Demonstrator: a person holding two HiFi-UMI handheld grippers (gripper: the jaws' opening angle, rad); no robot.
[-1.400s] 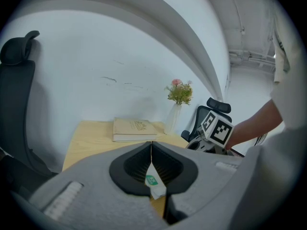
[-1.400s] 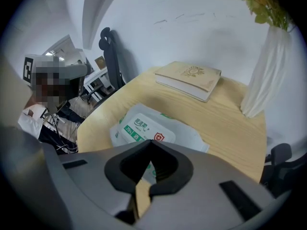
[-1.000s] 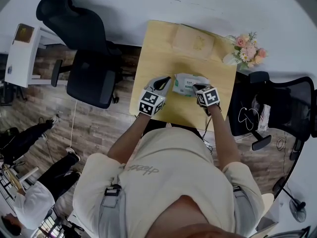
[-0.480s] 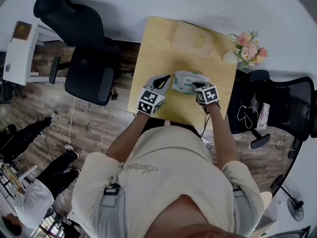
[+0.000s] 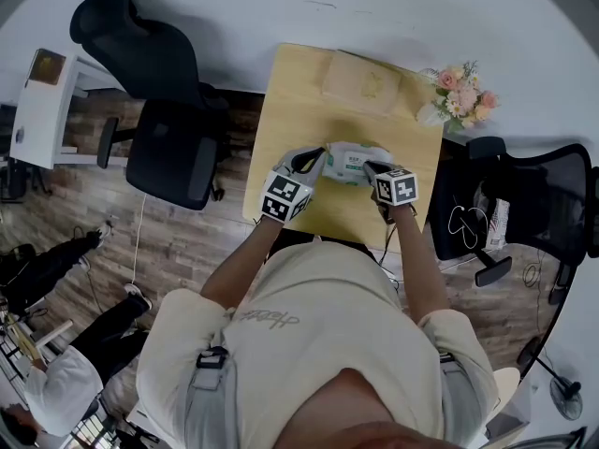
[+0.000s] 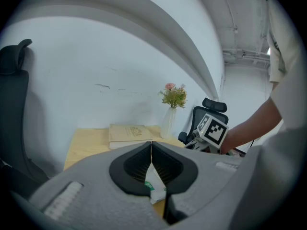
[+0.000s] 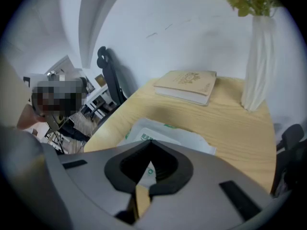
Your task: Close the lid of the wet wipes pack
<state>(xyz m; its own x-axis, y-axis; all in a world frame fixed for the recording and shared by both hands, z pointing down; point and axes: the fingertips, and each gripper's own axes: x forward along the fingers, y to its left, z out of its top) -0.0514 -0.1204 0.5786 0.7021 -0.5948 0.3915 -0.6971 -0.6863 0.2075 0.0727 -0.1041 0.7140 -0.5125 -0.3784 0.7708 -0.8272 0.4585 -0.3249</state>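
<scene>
room: white wall behind, wood-plank floor (image 5: 178, 241) off to the left
table (image 5: 290, 129): light wood, its far edge against the wall
left chair (image 5: 168, 152): black office chair, standing just off the table's left edge
right chair (image 5: 529, 199): black mesh office chair, off the table's right edge
book (image 5: 362, 80): tan cover, lying flat by the far edge, about midway along it
vase (image 5: 432, 111): white, upright at the far right corner, with pink and peach flowers in it
wet wipes pack (image 5: 351, 161): white with green print, lying flat nearer the near edge than the far one, right of the table's middle, between the two grippers
left gripper (image 5: 307, 161): jaws closed, pads meeting at the tips; tips at the pack's left end; a bit of the white pack shows through the gap lower down between the pads, and i cannot tell whether any of it is pinched
right gripper (image 5: 371, 167): jaws closed, tips together over the pack's right part; whether they touch its top or sit just above it i cannot tell
</scene>
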